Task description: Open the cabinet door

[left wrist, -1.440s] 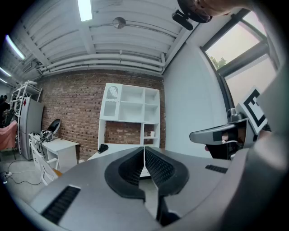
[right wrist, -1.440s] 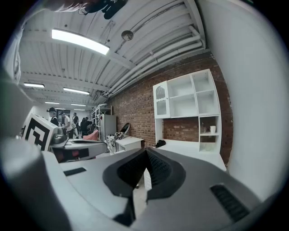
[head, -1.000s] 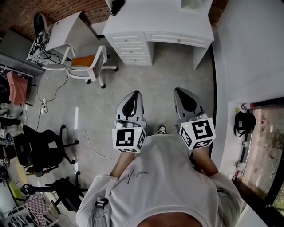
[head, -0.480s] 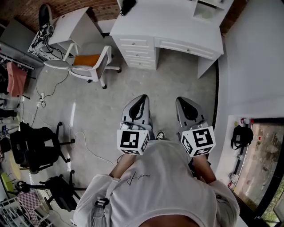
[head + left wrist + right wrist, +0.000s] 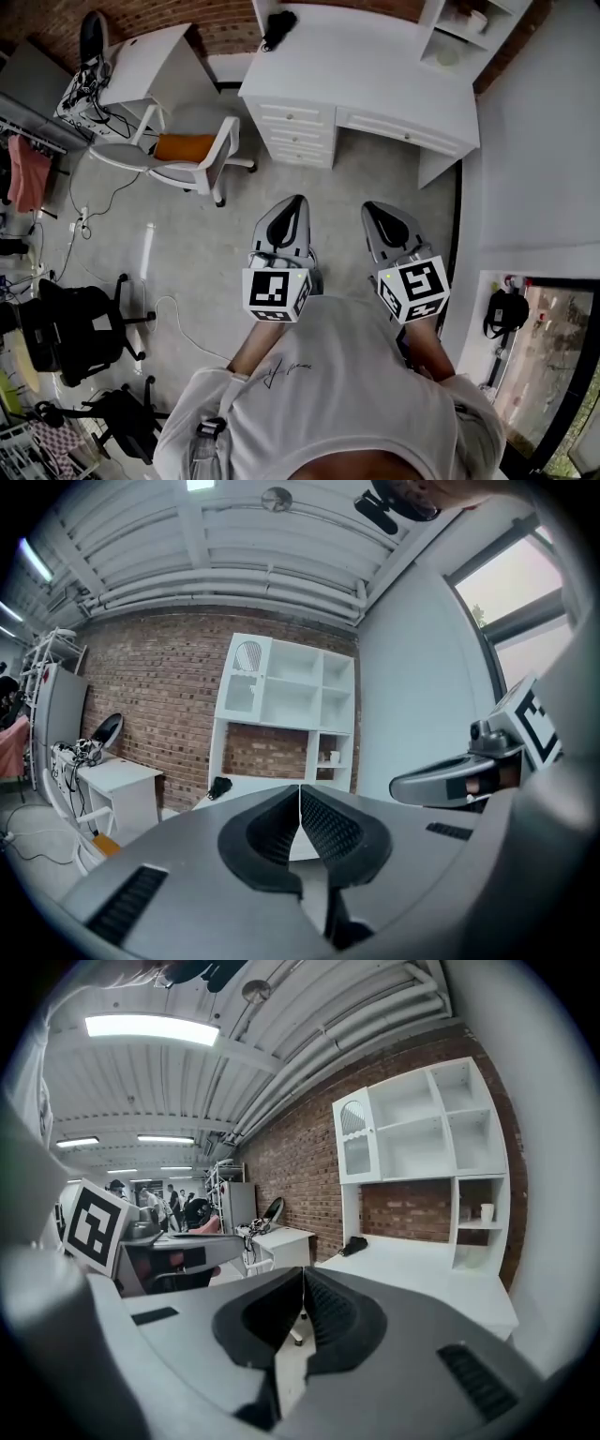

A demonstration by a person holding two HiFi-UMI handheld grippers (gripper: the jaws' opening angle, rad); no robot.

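A white shelf unit stands on a white desk against the brick wall. Its cabinet door is a glazed panel with an arched top at the unit's upper left; it is closed, and it also shows in the right gripper view. My left gripper and right gripper are held side by side over the grey floor, well short of the desk, both pointing at it. The left gripper is shut with nothing in it. So is the right gripper.
A white chair with an orange seat stands left of the desk, beside a small white table. A black object lies on the desk. Black office chairs and a floor cable are at the left. A white wall runs along the right.
The person has walked toward the desk with both grippers carried forward together. The desk and shelf unit now sit lower and larger in the head view. Both grippers stay shut.
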